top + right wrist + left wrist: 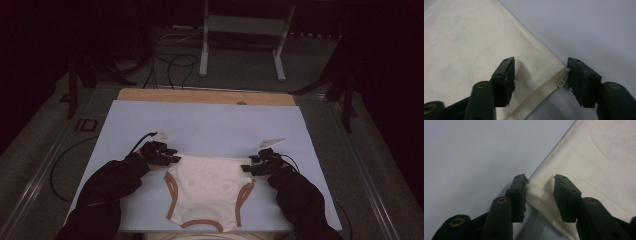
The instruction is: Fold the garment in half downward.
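A cream baby bodysuit (207, 192) with brown trim lies flat near the front edge of the pale blue counter (210, 125), with bare room behind it. The left hand-held gripper (167, 156) straddles one far corner, cloth bunched between jaws not yet clamped. The right hand-held gripper (254, 167) straddles the other corner, released, by a small tag (564, 79).

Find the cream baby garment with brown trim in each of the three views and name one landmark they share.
High view: the cream garment lies at bottom centre, between the two grippers.
Left gripper view: its cream cloth covers the upper right, one corner bunched between the fingers.
Right gripper view: it covers the left, a corner with a small size tag between the fingers.
Shared landmark: the pale blue table sheet.
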`<state>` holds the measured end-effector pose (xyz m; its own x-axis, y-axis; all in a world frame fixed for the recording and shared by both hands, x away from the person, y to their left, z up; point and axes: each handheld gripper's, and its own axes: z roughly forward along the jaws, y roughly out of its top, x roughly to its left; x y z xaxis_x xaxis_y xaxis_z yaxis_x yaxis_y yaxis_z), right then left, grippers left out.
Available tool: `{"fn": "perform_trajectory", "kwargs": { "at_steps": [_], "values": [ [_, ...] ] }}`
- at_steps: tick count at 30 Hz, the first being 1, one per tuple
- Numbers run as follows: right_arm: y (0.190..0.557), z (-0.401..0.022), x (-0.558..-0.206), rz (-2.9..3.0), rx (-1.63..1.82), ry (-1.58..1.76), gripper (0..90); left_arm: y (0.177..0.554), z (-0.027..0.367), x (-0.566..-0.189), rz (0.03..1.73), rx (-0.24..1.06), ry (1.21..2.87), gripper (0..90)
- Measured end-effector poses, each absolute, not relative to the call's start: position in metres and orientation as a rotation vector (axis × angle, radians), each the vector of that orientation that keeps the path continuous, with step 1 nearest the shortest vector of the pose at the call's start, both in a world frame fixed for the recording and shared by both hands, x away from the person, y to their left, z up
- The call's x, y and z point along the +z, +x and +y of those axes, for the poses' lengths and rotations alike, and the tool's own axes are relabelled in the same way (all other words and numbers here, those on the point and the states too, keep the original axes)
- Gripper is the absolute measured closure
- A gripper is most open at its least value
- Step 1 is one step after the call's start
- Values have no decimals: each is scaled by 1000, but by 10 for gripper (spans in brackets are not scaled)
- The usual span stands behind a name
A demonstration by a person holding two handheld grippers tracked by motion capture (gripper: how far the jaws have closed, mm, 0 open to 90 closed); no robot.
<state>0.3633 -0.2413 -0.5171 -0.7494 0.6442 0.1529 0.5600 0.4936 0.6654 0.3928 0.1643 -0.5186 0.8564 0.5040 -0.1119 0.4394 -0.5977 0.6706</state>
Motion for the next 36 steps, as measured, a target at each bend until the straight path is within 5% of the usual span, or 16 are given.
{"fn": "perform_trajectory", "kwargs": {
  "at_steps": [7,12,36],
  "values": [
    [363,-242,-513,2619,1068,1070,843,389,170,-517,685,107,2284,798],
    [362,-242,-508,2597,1083,1056,862,387,172,-513,673,106,2274,861],
    [390,-233,-493,2529,1084,1081,866,404,183,-497,712,175,2222,862]
  ]
}}
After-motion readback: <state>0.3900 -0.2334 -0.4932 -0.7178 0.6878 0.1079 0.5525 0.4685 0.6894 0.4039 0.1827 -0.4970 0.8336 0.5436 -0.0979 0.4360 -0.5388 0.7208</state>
